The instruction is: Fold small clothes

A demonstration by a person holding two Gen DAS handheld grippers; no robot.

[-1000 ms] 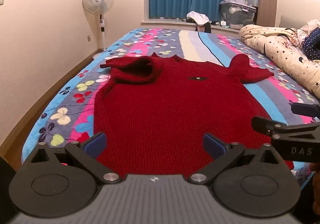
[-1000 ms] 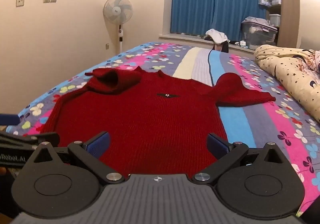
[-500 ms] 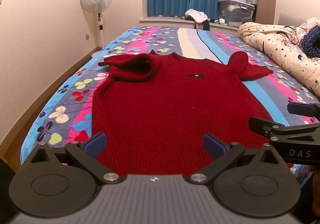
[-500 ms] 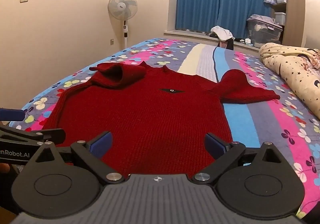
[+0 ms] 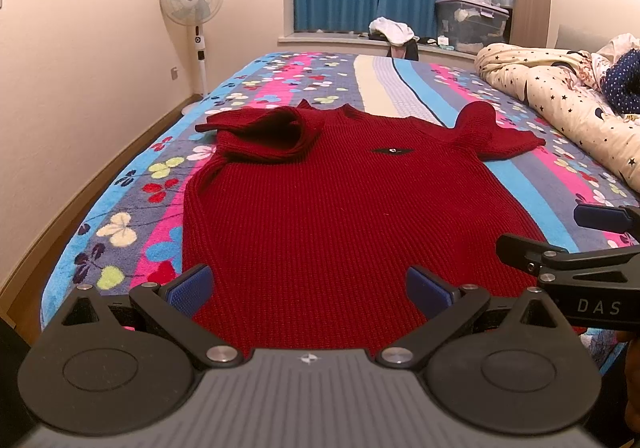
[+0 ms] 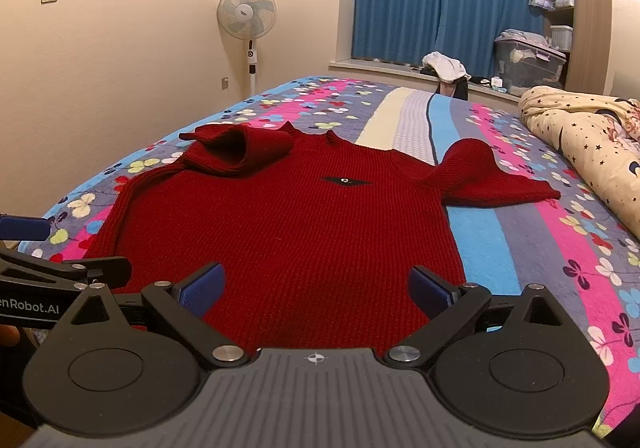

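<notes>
A red knitted sweater (image 5: 340, 208) (image 6: 296, 224) lies flat on the bed, hem nearest me, with a small black label on its chest. Its left sleeve (image 5: 264, 132) is folded onto the shoulder; the right sleeve (image 5: 496, 132) bunches outward. My left gripper (image 5: 308, 288) is open just above the hem, nothing between its blue pads. Over the hem's right part my right gripper (image 6: 316, 288) also stands open and holds nothing. Each gripper shows at the edge of the other's view.
The bed carries a striped, flowered cover (image 5: 400, 80). A cream star-print duvet (image 5: 560, 104) is heaped along the right side. A standing fan (image 5: 192, 4) is by the left wall. Blue curtains, a storage box (image 5: 472, 24) and shelves stand beyond the bed.
Both cameras have drifted slightly forward and down toward the hem. The sweater has not moved and both grippers stay open.
</notes>
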